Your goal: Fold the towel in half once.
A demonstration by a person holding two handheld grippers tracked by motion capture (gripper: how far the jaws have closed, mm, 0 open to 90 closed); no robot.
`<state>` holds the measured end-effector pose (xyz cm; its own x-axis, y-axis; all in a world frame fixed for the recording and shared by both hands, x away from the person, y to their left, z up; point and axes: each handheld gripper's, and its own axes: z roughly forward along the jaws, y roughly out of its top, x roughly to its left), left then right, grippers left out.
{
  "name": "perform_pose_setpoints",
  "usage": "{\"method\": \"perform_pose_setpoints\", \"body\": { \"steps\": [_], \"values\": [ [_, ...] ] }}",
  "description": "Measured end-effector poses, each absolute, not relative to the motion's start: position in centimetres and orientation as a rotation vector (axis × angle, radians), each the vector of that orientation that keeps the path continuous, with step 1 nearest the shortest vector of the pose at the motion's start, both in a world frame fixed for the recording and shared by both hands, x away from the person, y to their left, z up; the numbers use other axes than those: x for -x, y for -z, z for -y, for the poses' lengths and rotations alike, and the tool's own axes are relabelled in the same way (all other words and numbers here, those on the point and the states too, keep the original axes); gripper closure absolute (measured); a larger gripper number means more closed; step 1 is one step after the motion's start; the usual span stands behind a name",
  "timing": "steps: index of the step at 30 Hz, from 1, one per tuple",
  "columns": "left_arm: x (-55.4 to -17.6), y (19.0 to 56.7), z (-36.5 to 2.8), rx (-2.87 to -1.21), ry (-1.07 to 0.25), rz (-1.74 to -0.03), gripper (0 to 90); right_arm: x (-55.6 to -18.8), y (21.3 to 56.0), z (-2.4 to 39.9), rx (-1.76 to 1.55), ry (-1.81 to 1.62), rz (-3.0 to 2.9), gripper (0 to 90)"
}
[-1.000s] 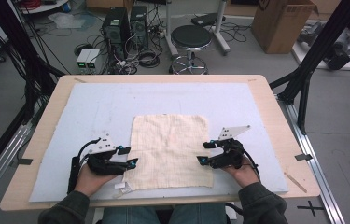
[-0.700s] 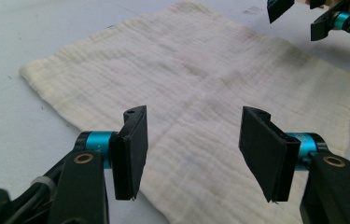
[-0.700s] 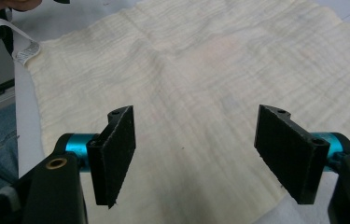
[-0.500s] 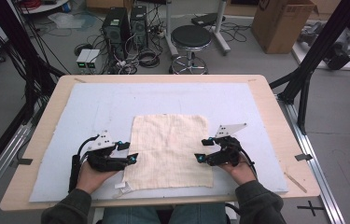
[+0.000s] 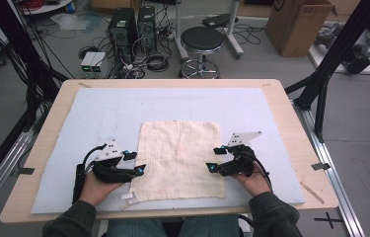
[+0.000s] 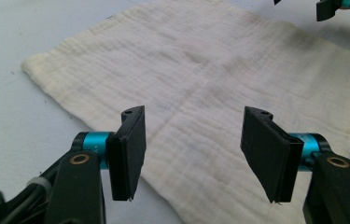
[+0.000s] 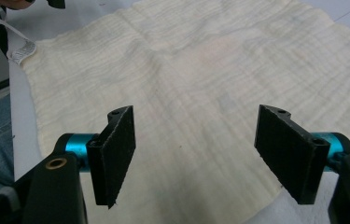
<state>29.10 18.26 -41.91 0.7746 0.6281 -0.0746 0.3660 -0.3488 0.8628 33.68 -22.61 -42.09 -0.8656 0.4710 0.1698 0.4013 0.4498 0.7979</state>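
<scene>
cloth [image 5: 180, 159] lay spread flat on the pale mat [image 5: 123, 106], near the person's edge of the table [image 5: 291, 108], and that flatness looked deliberate, ready for a fold. left gripper [image 5: 134, 162] sat at its left edge, jaws apart and having just been opening, nothing clamped between them. right gripper [image 5: 214, 159] mirrored it at the right edge, jaws also apart and empty. both pointed inward across the fabric, seemingly so each could take a side at once. small tag [image 5: 129, 197] poked out at the near left corner.
</scene>
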Motion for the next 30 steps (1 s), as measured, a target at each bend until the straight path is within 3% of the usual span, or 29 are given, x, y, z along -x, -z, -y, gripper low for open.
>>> {"method": "perform_pose_setpoints", "body": {
  "steps": [12, 30],
  "values": [
    [-30.0, 41.5, -18.7, -1.978, -0.310, -0.794, 42.4, -34.7, 41.9, 23.4, -0.839, -1.394, -2.581, 27.9],
    [-35.7, 39.8, -18.5, -1.925, -0.301, -0.882, 45.8, -39.7, 40.3, 24.4, -0.943, -1.305, -2.533, 33.2]
  ]
}}
